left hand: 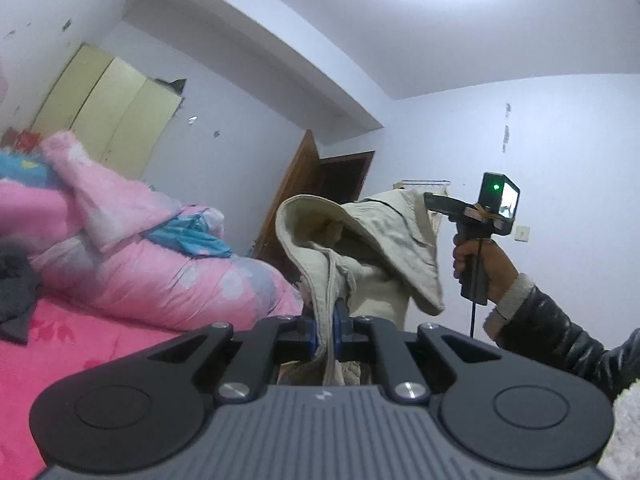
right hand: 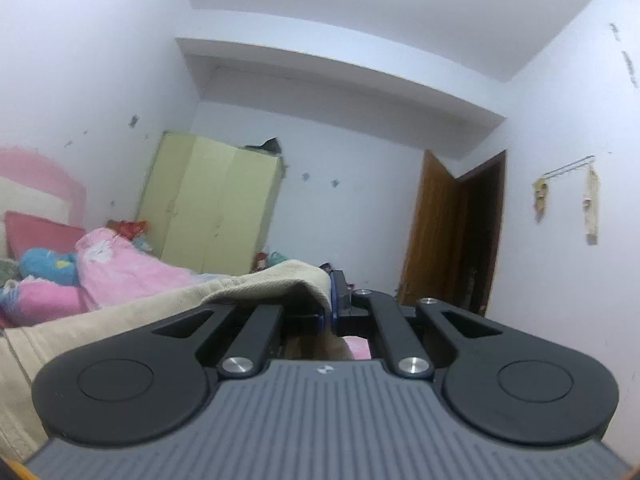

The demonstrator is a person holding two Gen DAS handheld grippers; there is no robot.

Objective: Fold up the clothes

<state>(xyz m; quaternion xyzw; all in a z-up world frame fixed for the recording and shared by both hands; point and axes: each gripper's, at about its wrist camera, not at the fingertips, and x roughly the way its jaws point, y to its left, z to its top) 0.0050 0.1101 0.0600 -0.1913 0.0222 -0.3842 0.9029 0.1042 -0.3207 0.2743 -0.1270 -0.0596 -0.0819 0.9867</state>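
Two grippers clamp same beige garment (left hand: 372, 248), lifted above pink bed (left hand: 48, 344). Left gripper (left hand: 325, 334) pinches hanging edge, near centre. Right gripper (right hand: 331, 312) nips other edge; cloth spreads left. Pink quilt (left hand: 132, 252) piled far left.

Pink bed (left hand: 80, 344): quilt (left hand: 160, 280) (pink), dark cloth (left hand: 16, 292).

2 grippers (left hand: 325, 334) (right hand: 331, 312), 1 beige garment (left hand: 372, 240), 1 wardrobe (right hand: 212, 208), 1 door (right hand: 436, 228).
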